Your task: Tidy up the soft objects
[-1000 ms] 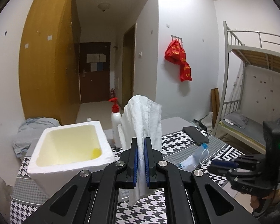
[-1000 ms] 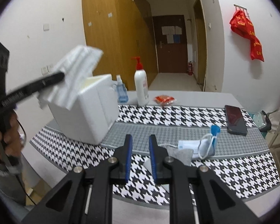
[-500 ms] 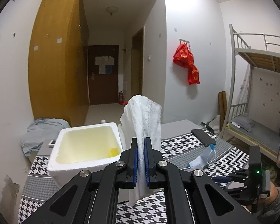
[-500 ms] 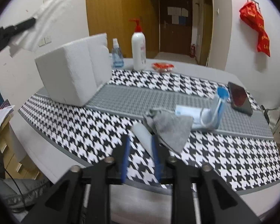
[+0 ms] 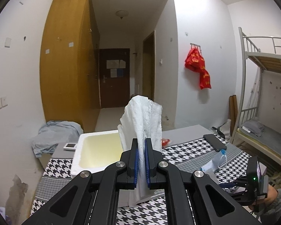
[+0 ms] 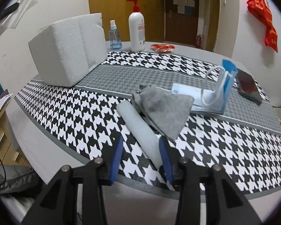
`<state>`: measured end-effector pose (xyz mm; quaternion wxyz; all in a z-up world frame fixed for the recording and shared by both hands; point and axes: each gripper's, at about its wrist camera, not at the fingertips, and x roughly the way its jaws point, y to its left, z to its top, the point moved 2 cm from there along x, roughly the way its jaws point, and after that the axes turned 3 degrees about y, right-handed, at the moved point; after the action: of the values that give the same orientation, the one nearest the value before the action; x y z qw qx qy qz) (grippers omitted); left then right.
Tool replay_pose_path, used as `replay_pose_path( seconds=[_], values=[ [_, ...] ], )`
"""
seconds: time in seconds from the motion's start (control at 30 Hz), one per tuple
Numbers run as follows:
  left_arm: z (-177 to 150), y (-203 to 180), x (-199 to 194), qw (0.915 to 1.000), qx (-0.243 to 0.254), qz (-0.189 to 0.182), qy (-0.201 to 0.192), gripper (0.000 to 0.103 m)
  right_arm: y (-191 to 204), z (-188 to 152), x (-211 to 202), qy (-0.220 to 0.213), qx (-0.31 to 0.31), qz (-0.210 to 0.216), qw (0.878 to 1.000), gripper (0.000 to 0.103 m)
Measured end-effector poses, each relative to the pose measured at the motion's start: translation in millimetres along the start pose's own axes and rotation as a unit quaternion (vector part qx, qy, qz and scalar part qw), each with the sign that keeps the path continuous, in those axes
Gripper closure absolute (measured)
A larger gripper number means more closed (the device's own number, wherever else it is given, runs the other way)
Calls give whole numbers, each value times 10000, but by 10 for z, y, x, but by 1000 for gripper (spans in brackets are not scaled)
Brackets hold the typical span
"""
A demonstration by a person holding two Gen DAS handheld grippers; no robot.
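Houndstooth-patterned black-and-white table mat [image 6: 80,116] carries a white foam box [image 5: 95,150] toward its far-left corner, above which the left gripper [image 5: 142,161] clamps a crinkled white paper towel [image 5: 142,123], while the right gripper [image 6: 142,155], jaws just widened, straddles a smooth pale foam cylinder [image 6: 138,125] beside a soft grey cloth [image 6: 163,110] near the front edge.

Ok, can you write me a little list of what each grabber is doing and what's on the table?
left gripper: shut on the white tissue, held up above the foam box
right gripper: open, jaws have just been opening, either side of the white roll
grey cloth: lying beside the roll
mask: behind the cloth
phone: far right
bottles: pump bottle, spray bottle at the back
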<state>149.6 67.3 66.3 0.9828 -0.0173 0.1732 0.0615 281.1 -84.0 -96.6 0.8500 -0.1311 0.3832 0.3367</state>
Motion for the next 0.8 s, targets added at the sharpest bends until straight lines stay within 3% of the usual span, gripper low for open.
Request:
replay_pose_path(
  seconds=[0.57,0.7,0.8],
  values=[
    [-11,261,125,9991,-238,277,227,97,10,26,112,265,-533,-9,9982,59],
    [0,313,212,9987,-255,310,321,97,-38,31,118,252,-467,-18,9986,73],
    [10,355,290,9983,-263,324,400,97,-150,56,116,238,-142,247,9993,78]
  ],
)
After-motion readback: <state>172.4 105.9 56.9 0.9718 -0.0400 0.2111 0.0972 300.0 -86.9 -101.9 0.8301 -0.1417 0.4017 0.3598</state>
